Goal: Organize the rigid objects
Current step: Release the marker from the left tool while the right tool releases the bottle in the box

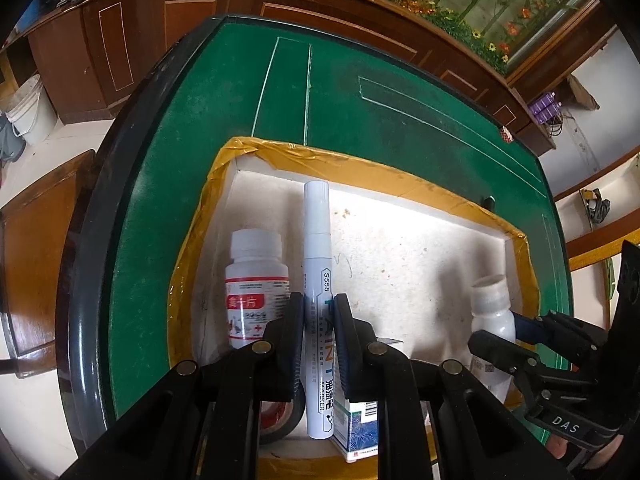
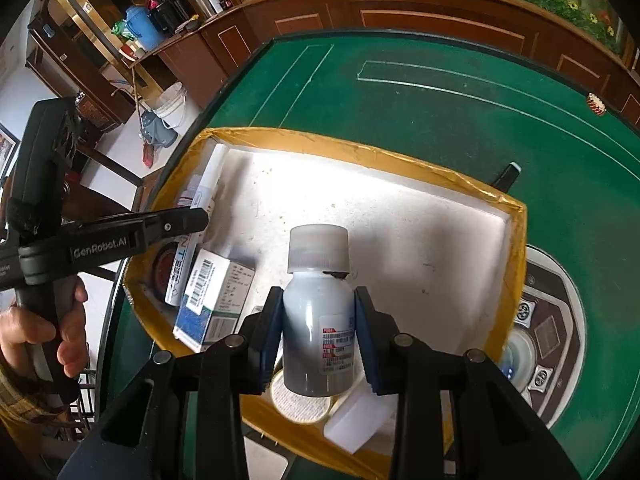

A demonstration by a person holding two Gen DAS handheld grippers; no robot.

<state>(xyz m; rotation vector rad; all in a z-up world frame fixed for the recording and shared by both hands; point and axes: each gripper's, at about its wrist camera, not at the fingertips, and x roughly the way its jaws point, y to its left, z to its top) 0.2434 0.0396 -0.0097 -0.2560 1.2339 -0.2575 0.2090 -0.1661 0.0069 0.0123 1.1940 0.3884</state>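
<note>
My left gripper [image 1: 319,304] is shut on a white paint marker [image 1: 316,220], held lengthwise above the left side of a white foam tray with a yellow taped rim [image 1: 360,164]. Below it, a white pill bottle with a red label [image 1: 256,280] lies in the tray. My right gripper [image 2: 318,300] is shut on a small white bottle [image 2: 316,328] with a ribbed cap, held over the tray's [image 2: 400,148] middle. The right wrist view shows the left gripper [image 2: 192,216] and the marker [image 2: 206,188] at the tray's left end.
In the tray lie a blue and white carton [image 2: 216,292], a black tape roll [image 2: 162,268], a round tin [image 2: 300,400] and a white block [image 2: 356,420]. The tray sits on a green felt table [image 2: 400,100] with a control panel [image 2: 548,332]. A small black object [image 2: 508,174] lies behind the tray.
</note>
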